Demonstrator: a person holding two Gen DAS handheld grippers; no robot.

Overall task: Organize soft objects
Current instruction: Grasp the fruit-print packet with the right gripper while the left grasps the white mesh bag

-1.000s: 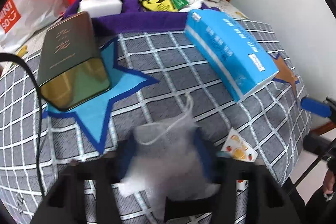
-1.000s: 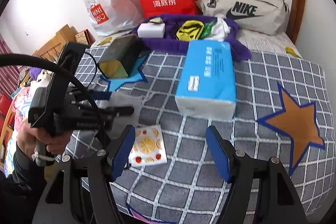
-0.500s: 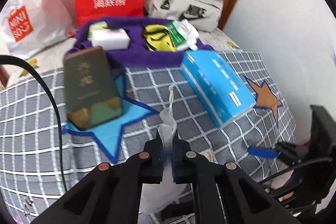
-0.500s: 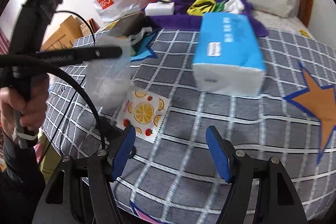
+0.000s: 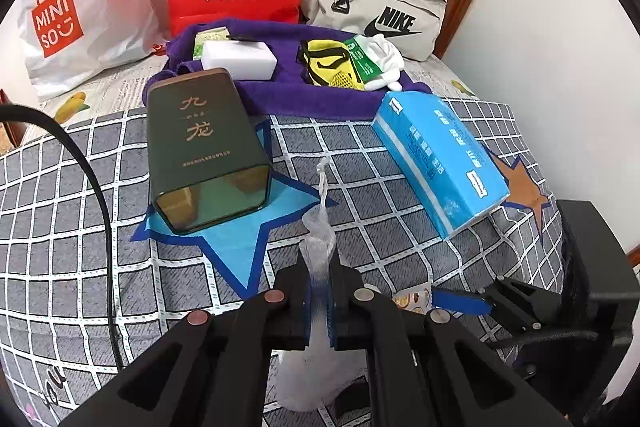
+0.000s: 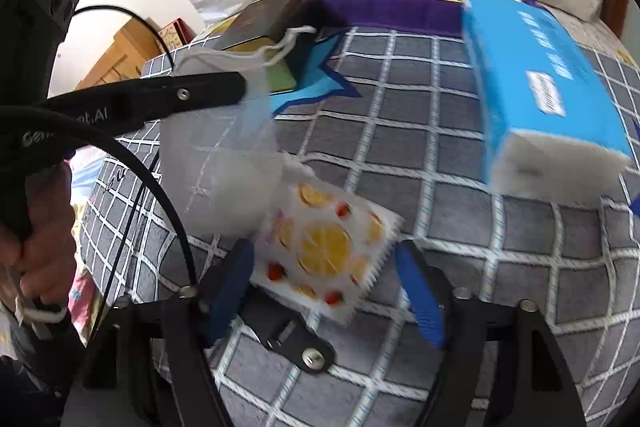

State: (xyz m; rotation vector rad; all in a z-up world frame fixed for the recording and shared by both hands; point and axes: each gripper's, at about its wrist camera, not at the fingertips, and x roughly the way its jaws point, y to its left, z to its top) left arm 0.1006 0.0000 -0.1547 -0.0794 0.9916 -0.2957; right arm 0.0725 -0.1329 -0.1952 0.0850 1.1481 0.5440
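1. Left wrist view. The left tongs (image 5: 319,301) are pressed together on the neck of a white mesh pouch (image 5: 318,251). Its gathered top and drawstring stand up above the blue pads, and its body hangs below the jaws, clear of the checked bed cover (image 5: 80,267).
2. Same view, farther back. A dark green tin (image 5: 204,147) lies on its side on a blue star patch, open end toward the camera. A blue tissue pack (image 5: 440,155) lies to its right. Beyond both, a purple tray (image 5: 280,95) holds a white block (image 5: 240,61) and a yellow item beside a white cloth.
3. Same view, lower right. One blue pad of the right tongs (image 5: 460,303) shows just above a fruit-printed packet, of which only an edge is visible here.
4. Right wrist view. The right tongs (image 6: 324,291) are spread, and their jaws have just been opening wider. The fruit-printed packet (image 6: 324,247) lies flat on the bed cover directly ahead, between the two blue pads (image 6: 230,287); neither pad presses on it.
5. Same view, left. The left tongs hold the pouch up, its body hanging beside the packet's left corner.
6. Judgement. The packet is nearest the right hand. Its toothed edge faces the right pad, so a short descent and a squeeze across its width should serve; the hanging pouch could get in the way.
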